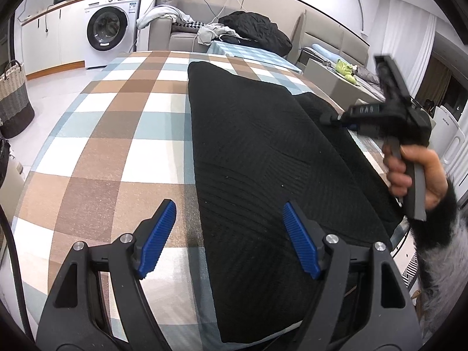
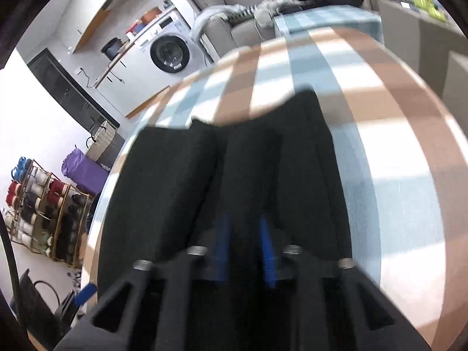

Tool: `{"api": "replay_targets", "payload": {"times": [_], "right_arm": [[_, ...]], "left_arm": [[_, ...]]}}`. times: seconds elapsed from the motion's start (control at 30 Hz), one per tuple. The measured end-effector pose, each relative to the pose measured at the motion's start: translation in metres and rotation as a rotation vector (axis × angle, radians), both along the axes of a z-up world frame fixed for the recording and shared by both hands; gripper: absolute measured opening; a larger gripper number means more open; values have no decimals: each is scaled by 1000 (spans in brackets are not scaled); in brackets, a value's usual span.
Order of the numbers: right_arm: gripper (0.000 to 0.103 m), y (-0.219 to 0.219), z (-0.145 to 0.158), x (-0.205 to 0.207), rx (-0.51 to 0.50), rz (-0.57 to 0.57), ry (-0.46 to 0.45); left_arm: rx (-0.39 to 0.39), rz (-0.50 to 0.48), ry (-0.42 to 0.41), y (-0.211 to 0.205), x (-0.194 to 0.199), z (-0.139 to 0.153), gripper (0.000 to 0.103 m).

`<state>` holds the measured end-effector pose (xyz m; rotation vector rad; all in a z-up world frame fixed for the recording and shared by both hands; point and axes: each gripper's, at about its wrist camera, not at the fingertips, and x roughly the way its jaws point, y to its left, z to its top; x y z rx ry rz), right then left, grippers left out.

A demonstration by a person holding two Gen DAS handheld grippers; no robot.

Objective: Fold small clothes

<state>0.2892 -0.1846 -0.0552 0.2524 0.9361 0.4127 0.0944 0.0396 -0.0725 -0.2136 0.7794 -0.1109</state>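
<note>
Black knit garment (image 1: pixel 263 175) lies flat on a table (image 1: pixel 111 146) covered with a checked cloth of brown, white and pale blue. In the left wrist view its long straight edge runs up the middle of the table, from near the camera to a squared corner at the far end. On the washing machine's (image 1: pixel 108 29) side of that edge the cloth is bare and open all the way to the table's rim. On the other side the garment reaches nearly to the table's edge, where a second dark layer shows beside it.

Left gripper (image 1: pixel 229 239) hangs just above the near end of the garment, its blue-padded fingers (image 1: pixel 158 238) spread wide and holding nothing; one finger is over bare cloth, the other over black fabric.

Right gripper (image 2: pixel 244 248) is held by a hand (image 1: pixel 409 172) in a furry cuff at the side of the garment away from the washing machine. In the blurred right wrist view, its blue fingers (image 2: pixel 223 248) are drawn close together with a fold of the black garment pinched between them, and the fabric rises in ridges toward the camera.
</note>
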Motion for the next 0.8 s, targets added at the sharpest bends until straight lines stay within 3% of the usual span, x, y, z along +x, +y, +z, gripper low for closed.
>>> {"api": "replay_targets", "payload": {"times": [0.07,0.13,0.2,0.27,0.33,0.43,0.6,0.67,0.73,0.8], "right_arm": [[5,4,20,-11,43,57,-116],[5,6,29,-18,17,57,-178],[6,6,24,-10,-58,14,-150],[9,2,7,6,-149,-44,-50],[11,-8,-1,5,-107,-66,-5],[24,-16,4,-15,-32,-61,-4],[45,8,15,-52,97,106,-7],[45,28,7,-53,96,165,23],[44,46,-8,-49,28,168,49],[29,55,-20,-47,12,165,77]], "left_arm": [[-1,3,-2,2,0,0,73],[1,7,-4,4,0,0,73],[-5,6,4,5,1,-1,73],[-6,6,2,4,-1,0,73],[0,9,-10,5,-3,3,73],[-3,16,-17,6,-2,4,73],[-6,13,0,5,1,0,74],[-3,9,-2,4,1,0,73],[1,11,-8,3,-1,2,74],[-1,17,-15,4,-2,4,74]]}}
